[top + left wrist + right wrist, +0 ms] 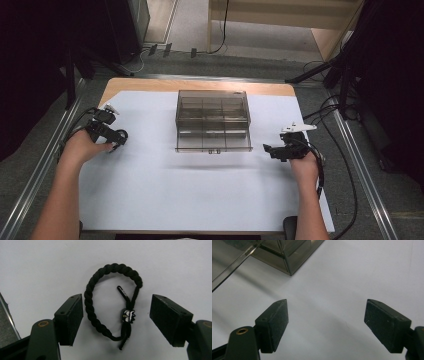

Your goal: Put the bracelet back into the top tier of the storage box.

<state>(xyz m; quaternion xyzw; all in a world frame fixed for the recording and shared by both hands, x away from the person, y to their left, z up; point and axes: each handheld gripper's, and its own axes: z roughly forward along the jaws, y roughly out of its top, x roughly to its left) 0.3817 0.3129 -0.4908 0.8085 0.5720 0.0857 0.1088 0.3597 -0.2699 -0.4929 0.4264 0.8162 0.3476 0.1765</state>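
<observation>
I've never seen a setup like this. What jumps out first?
A smoky see-through box with compartments stands mid-table on the white sheet. At the left, the left gripper hovers open over a black braided bracelet with a small cartoon bead. The right gripper, also open, waits beside the box.

High view looks down; gripper views sit close (sharing the white sheet (pixel 200 180)).

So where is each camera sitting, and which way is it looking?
High view: above the person's side, looking forward and down on the white table sheet; both forearms and claws show.
Left gripper view: on the left claw, facing down at the black braided cord bracelet between its open jaws.
Right gripper view: on the right claw, facing the sheet and a corner of the smoky clear plastic compartment box.
Shared: the high and right views both see that box.
</observation>
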